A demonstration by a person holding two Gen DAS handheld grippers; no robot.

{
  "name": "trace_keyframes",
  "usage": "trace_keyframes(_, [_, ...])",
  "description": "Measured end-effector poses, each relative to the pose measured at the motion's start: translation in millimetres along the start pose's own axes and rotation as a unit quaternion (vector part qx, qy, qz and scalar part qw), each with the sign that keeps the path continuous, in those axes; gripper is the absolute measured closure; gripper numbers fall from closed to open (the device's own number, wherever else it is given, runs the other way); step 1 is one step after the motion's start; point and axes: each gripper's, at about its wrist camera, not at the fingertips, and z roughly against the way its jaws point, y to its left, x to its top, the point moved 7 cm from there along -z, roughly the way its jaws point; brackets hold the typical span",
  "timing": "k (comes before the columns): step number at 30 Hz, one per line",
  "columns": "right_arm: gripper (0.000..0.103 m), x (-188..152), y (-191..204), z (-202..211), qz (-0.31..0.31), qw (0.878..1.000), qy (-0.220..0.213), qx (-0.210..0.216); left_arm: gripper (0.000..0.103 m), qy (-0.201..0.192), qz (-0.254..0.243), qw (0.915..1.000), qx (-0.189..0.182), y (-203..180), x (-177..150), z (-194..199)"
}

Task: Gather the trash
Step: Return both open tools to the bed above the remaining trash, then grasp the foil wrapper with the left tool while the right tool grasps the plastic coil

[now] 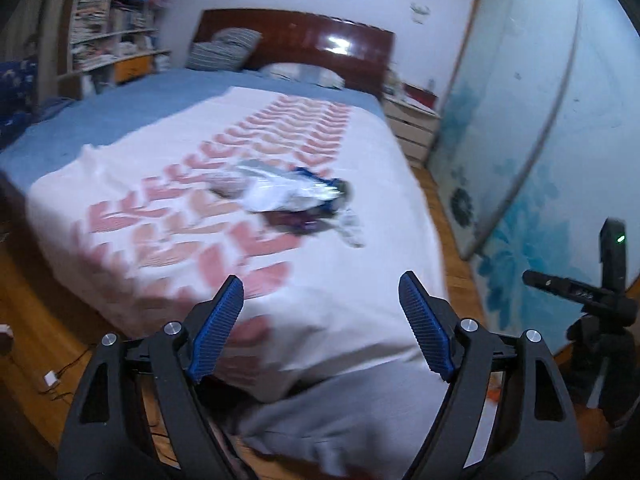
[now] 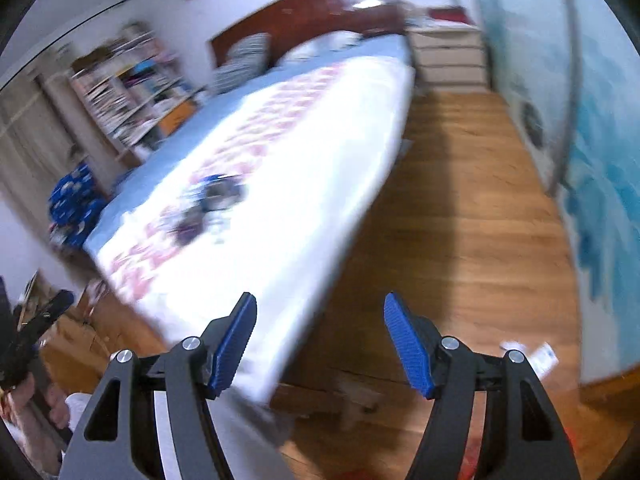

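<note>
A pile of trash (image 1: 288, 196), white, silvery, blue and purple wrappers, lies on the white bedspread with pink chevrons (image 1: 160, 168) near the bed's middle right. It also shows, blurred, in the right wrist view (image 2: 212, 204). My left gripper (image 1: 320, 300) is open and empty, held above the foot corner of the bed, well short of the trash. My right gripper (image 2: 320, 316) is open and empty, off the bed's right corner above the wooden floor, far from the trash.
A wooden headboard (image 1: 304, 44) and pillows stand at the far end. A bookshelf (image 1: 112, 32) is at the left, a white drawer unit (image 1: 412, 128) and a glass sliding door (image 1: 540, 120) at the right. A black tripod (image 1: 600, 312) stands at lower right. Wooden floor (image 2: 472, 208) runs beside the bed.
</note>
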Motion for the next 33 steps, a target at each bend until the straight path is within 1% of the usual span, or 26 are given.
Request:
trace_keyframes(2, [0.036,-1,42,-10,0.035,0.999,-0.003,0.015,0.023,-0.009,0.012,0.9998,0.01,18,-9,0])
trace_keyframes(3, [0.036,-2,55,-13,0.044,0.999,-0.002,0.018,0.023,-0.01,0.024,0.9996,0.01,30,-16,-1])
trace_keyframes(5, [0.036,-5,83,-18,0.065,0.998,-0.001,0.025,0.023,0.006,0.044,0.9988,0.021,49,-20,-6])
trace_keyframes(6, [0.036,-5,94,-20,0.072,0.997,-0.002,0.028,0.023,0.003,0.051,0.9985,0.02,53,-19,-4])
trace_keyframes(8, [0.036,-9,103,-19,0.083,0.996,-0.004,0.029,0.023,-0.008,0.051,0.9985,0.018,55,-17,-2])
trace_keyframes(10, [0.036,-11,108,-22,0.088,0.996,-0.005,0.028,0.023,-0.007,0.052,0.9984,0.023,61,-20,-2])
trace_keyframes(11, [0.036,-11,103,-24,0.089,0.996,-0.004,0.028,0.023,-0.006,0.054,0.9983,0.022,62,-22,2])
trace_keyframes(14, [0.036,-5,101,-45,0.101,0.995,-0.004,0.021,0.023,-0.005,0.059,0.9981,0.017,65,-26,0])
trace_keyframes(18, [0.036,20,106,-93,0.118,0.993,-0.007,0.01,0.023,-0.001,0.07,0.9976,0.001,64,-24,-7])
trace_keyframes(20, [0.036,38,110,-131,0.122,0.992,-0.005,0.002,0.023,0.004,0.068,0.9977,-0.001,62,-23,-13])
trace_keyframes(23, [0.036,55,111,-182,0.109,0.994,0.013,-0.007,0.023,0.01,0.063,0.998,-0.002,58,-21,-22])
trace_keyframes(26, [0.037,63,112,-230,0.094,0.995,0.037,-0.007,0.023,0.017,0.06,0.998,-0.004,56,-18,-32])
trace_keyframes(27, [0.041,62,113,-243,0.094,0.995,0.045,-0.008,0.023,0.019,0.057,0.9982,-0.004,55,-17,-36])
trace_keyframes(28, [0.048,59,114,-254,0.096,0.994,0.054,-0.009,0.023,0.02,0.052,0.9984,-0.004,53,-15,-40])
trace_keyframes(29, [0.051,58,115,-257,0.102,0.994,0.048,-0.014,0.023,0.022,0.047,0.9987,-0.003,52,-13,-43])
trace_keyframes(30, [0.071,58,116,-259,0.102,0.994,0.044,-0.013,0.023,0.023,0.038,0.999,-0.002,50,-10,-49])
trace_keyframes(31, [0.081,56,117,-259,0.101,0.994,0.044,-0.005,0.023,0.025,0.029,0.9993,-0.002,47,-6,-54])
trace_keyframes(32, [0.081,55,117,-258,0.098,0.994,0.039,0.002,0.023,0.026,0.025,0.9993,-0.004,45,-2,-60])
trace_keyframes(33, [0.081,52,113,-254,0.087,0.996,0.031,0.014,0.023,0.026,0.022,0.9993,-0.015,41,4,-69])
